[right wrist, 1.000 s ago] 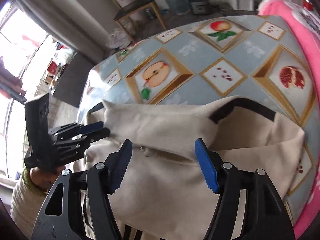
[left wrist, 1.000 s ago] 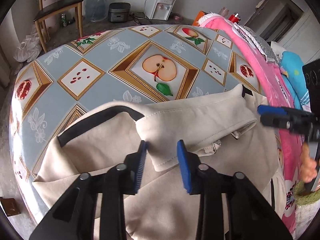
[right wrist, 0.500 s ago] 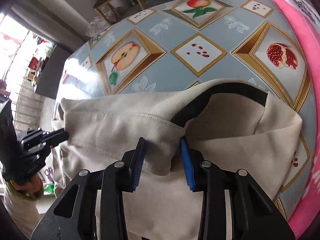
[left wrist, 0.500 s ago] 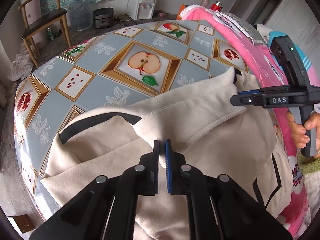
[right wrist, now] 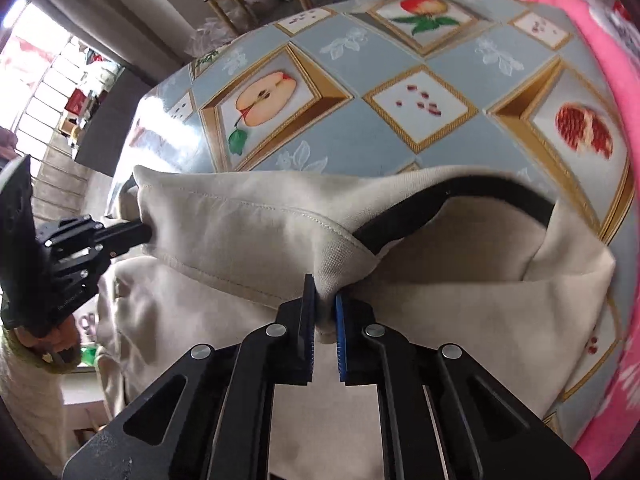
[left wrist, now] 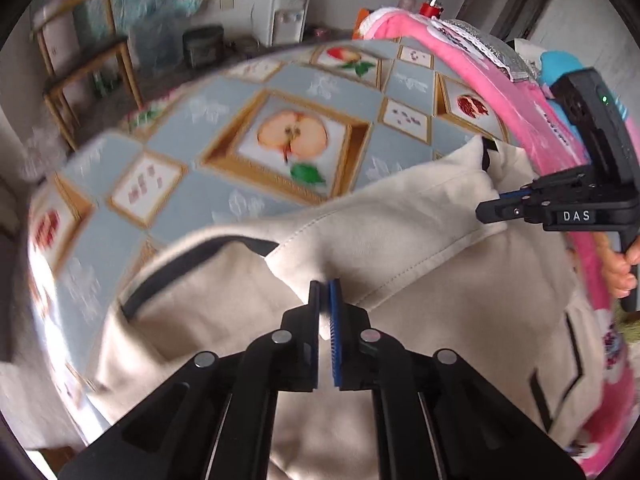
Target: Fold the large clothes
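Observation:
A large cream garment [left wrist: 420, 248] with a black-lined neck opening lies on the table with the fruit-print cloth [left wrist: 296, 140]. My left gripper [left wrist: 325, 300] is shut on a fold of the garment's cream edge. My right gripper [right wrist: 323, 300] is shut on the other end of that folded band, next to the black lining [right wrist: 460, 196]. The garment [right wrist: 248, 240] fills the near half of the right wrist view. Each gripper shows in the other's view: the right one [left wrist: 496, 210] at the right, the left one [right wrist: 136, 232] at the left.
A pink blanket [left wrist: 500, 92] runs along the table's right side and shows in the right wrist view [right wrist: 600, 40]. A wooden chair [left wrist: 88, 64], a water dispenser [left wrist: 286, 16] and a rice cooker [left wrist: 202, 46] stand beyond the table's far edge.
Both grippers were open a second ago. The left one closed on the cream edge first, then the right one closed on it. The band is now lifted a little.

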